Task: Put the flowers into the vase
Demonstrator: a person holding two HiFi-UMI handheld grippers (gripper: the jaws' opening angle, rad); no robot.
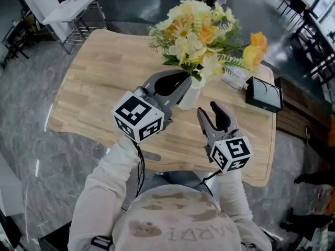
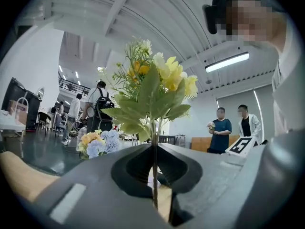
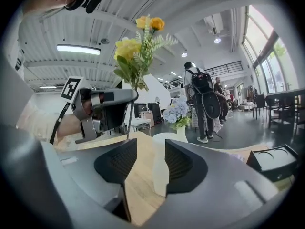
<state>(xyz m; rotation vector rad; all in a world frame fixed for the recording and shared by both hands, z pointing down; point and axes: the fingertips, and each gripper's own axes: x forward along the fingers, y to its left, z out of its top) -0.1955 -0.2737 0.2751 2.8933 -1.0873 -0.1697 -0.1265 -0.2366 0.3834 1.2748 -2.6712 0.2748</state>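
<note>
Flowers (image 2: 152, 87), a bunch of yellow and cream blooms with green leaves, are pinched by one thin stem (image 2: 155, 175) between the closed jaws of the left gripper (image 2: 155, 149), and the blooms stand upright above it. In the head view the left gripper (image 1: 186, 85) is just beside the white vase (image 1: 191, 97), and the bunch (image 1: 196, 33) spreads out over the vase. In the right gripper view the stem hangs down from the left gripper (image 3: 131, 95), and its lower end shows to the left of the vase's rim, not inside it. The right gripper (image 3: 145, 144) has its jaws apart and holds nothing. The vase (image 3: 161, 166) stands on the table beyond the gap between them. From above, the right gripper (image 1: 208, 109) sits close to the vase on the person's own side, its tips pointing toward it without touching. Each gripper carries a cube with square markers (image 1: 138, 116) at its back end. The vase stands near the middle of a pale wooden table (image 1: 104, 72). Further right on the table lies a black box (image 1: 264, 94), and between it and the vase are a few more flowers, one of them orange (image 1: 256, 48).
</note>
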